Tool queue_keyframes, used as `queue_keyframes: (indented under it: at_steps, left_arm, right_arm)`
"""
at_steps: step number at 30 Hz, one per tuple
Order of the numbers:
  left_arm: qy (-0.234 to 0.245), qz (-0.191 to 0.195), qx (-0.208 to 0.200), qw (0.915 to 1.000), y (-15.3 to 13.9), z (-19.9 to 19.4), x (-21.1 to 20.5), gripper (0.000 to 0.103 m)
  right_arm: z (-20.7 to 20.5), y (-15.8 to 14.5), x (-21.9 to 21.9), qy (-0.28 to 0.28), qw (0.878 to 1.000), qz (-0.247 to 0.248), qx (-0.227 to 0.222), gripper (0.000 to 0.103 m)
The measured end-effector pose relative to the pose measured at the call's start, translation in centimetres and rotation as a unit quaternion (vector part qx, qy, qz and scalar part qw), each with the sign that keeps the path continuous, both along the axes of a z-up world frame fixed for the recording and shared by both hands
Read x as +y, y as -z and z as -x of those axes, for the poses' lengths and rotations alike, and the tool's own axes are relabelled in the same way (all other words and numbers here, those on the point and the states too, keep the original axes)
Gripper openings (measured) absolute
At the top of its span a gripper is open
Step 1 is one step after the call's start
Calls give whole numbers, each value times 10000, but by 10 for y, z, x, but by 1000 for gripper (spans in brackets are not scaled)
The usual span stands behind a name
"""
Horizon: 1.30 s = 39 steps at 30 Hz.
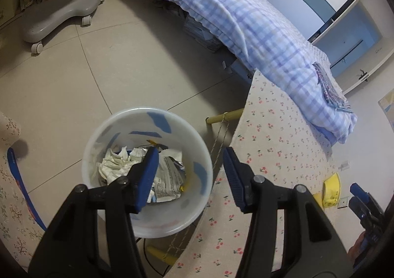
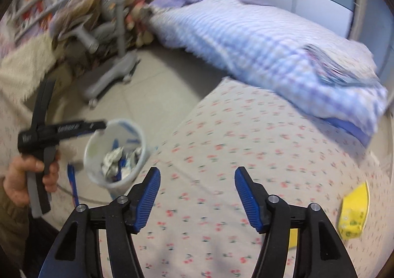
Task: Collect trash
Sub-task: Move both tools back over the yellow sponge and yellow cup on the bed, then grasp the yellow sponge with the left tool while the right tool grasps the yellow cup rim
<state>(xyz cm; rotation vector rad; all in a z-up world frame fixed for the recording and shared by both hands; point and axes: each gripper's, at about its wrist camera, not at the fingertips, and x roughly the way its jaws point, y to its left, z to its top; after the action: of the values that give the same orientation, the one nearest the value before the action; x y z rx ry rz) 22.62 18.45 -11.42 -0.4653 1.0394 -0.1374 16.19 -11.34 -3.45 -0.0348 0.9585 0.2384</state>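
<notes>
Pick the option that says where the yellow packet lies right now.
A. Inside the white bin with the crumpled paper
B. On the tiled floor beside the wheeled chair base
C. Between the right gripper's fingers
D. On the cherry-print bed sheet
D: the yellow packet rests on the cherry-print sheet, off to the side of the empty right gripper, while the white bin holds only crumpled paper.
</notes>
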Motion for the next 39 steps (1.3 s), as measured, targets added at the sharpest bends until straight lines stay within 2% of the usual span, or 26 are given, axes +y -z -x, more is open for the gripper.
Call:
queue_keyframes:
  at_steps: [4,7,12,15,19,22,25,28,34,36,39]
  left_arm:
    - [-41,7,-124,9999,-10,4,-9,55]
    - [63,-10,-54,10000,-12,7,-25,55]
    - [496,-247,-120,9984,-18,17,-67,56]
    - [951,-407,-246,9943,-24,25,-103,58]
    - [1467,-520,-455,9868,-28,39,-147,68]
    - [1897,-647,-551,9782,-27,51,-181,70]
    - [2310,-778,-615,9679,-23,63,-216,70]
    - [2710,-898,-676,9560,-18,72,-250,70]
    - [3496,-1307,-933,9230,-12,87,-305,70]
    - [3603,-1484,-1001,9155,-10,87,-318,70]
    - [3685,-1672,-1043,9085,-3,86,-333,70]
  right_arm:
    - [-2,-17,-44,477,9985,-264,-78,65]
    - [0,-32,-70,738,9961,-427,-203,65]
    - [9,-47,-114,1290,9881,-779,-303,68]
    - [14,-56,-139,1554,9837,-823,-387,69]
    - [24,-64,-173,1934,9768,-778,-481,70]
    - [33,-69,-199,2325,9701,-220,-655,72]
    - [38,-65,-224,2664,9619,116,-599,73]
    - [36,-46,-246,2845,9582,169,-261,73]
    - [32,3,-280,3116,9481,313,544,73]
    - [31,16,-290,3152,9453,419,731,73]
    - [31,37,-303,3119,9436,458,1008,73]
